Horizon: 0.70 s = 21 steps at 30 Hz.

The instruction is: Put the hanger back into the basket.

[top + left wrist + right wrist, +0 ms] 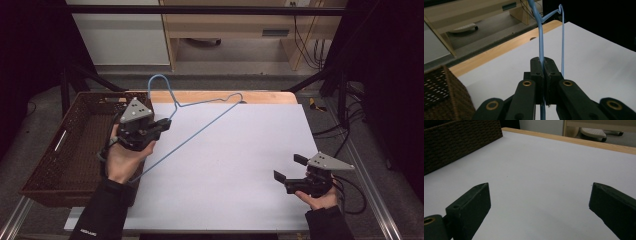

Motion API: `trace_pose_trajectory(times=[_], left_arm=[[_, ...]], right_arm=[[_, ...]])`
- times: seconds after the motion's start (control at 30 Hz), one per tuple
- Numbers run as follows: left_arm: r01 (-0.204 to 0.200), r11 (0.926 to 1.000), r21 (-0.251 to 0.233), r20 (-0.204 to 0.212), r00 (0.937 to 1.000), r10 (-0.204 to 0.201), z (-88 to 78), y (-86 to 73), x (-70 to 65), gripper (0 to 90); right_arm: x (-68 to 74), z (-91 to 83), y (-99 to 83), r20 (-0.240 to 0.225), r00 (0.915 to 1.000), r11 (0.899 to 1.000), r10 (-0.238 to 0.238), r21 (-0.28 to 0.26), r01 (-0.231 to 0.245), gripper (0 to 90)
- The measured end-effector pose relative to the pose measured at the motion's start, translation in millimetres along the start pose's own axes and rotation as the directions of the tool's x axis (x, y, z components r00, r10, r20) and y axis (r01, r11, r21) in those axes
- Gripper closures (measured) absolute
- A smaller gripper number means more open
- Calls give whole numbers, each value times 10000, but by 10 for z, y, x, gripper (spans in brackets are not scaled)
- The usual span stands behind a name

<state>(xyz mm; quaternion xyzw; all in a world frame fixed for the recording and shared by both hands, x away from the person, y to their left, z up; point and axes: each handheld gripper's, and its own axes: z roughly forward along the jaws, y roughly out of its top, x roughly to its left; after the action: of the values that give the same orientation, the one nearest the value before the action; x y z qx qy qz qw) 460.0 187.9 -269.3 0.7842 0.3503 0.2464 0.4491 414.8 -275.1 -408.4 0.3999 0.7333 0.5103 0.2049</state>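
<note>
Item: thin blue wire hanger (200,120), triangular, hook end pointing away from you, long bar diagonal. Your left gripper (162,123) clenches its wire; right gripper (287,167) released above the smooth white table (240,165).

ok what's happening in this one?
A person works with a claw in each hand. The left claw is shut on a blue wire hanger, gripping one of its wires and holding it above the white table, next to the brown wicker basket. The right claw is open with nothing between its jaws, low over the table's near right side.
</note>
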Motion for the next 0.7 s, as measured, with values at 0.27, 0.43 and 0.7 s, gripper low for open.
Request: trace_pose_trajectory(times=[0.27, 0.43, 0.7], left_arm=[[71, 9999, 101, -141, 9999, -70, -210, 9, 364, 874], [-31, 9997, 235, -606, 9981, 45, -295, 20, 488, 874], [238, 9996, 154, -1363, 9904, -214, -434, -25, 755, 874]], right_arm=[[5, 3, 2, -23, 10000, 10000, -79, 21, 79, 44], [5, 8, 1, -51, 10000, 10000, -76, 12, 76, 44], [9, 16, -1, -41, 10000, 10000, -57, 49, 57, 42]])
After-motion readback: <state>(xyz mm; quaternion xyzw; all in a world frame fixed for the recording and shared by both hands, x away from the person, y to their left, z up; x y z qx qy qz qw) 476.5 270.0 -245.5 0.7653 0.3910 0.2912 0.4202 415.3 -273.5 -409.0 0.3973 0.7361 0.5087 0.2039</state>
